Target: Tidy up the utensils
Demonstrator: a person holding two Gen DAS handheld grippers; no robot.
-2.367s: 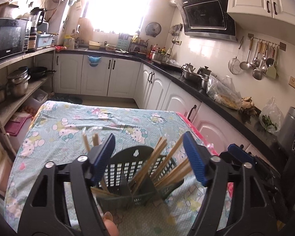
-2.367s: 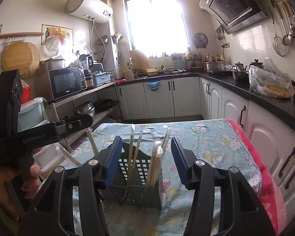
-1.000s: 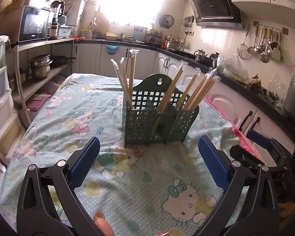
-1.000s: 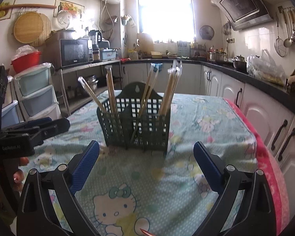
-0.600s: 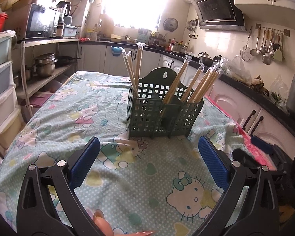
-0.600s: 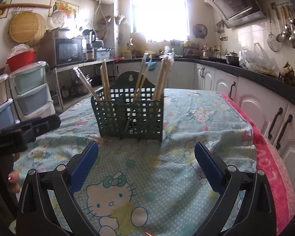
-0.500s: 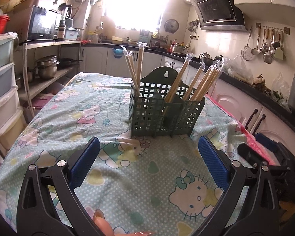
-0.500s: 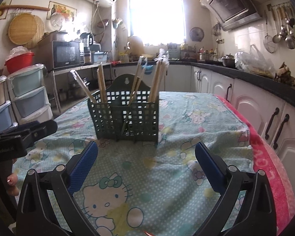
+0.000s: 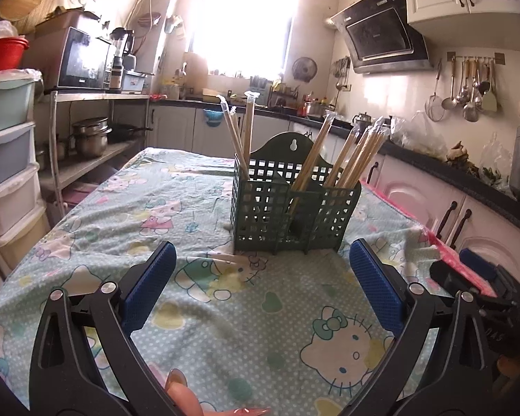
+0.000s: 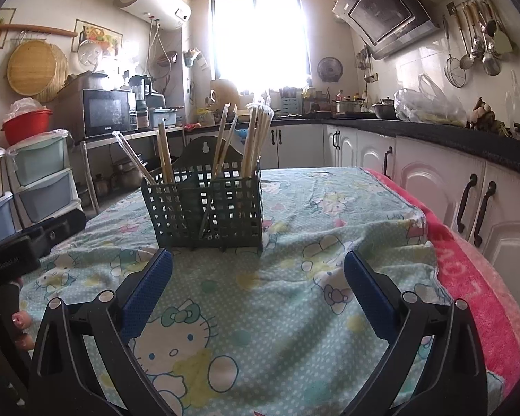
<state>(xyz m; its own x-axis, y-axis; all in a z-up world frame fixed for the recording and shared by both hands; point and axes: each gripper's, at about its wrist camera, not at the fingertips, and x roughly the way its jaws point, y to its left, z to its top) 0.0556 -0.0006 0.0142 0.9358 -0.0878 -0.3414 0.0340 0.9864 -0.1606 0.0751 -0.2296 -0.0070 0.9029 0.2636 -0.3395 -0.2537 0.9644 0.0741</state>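
All visible chopsticks (image 9: 346, 159) stand in the basket (image 9: 294, 215); left gripper (image 9: 261, 289) and right gripper (image 10: 258, 286) gape empty, task apparently complete.

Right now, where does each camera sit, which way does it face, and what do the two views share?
Left wrist: on the open left gripper, facing the green utensil basket from low over the tablecloth; a fingertip shows below.
Right wrist: on the open right gripper, facing the same basket; the other gripper's body shows at left.
Shared: basket, chopsticks, window.
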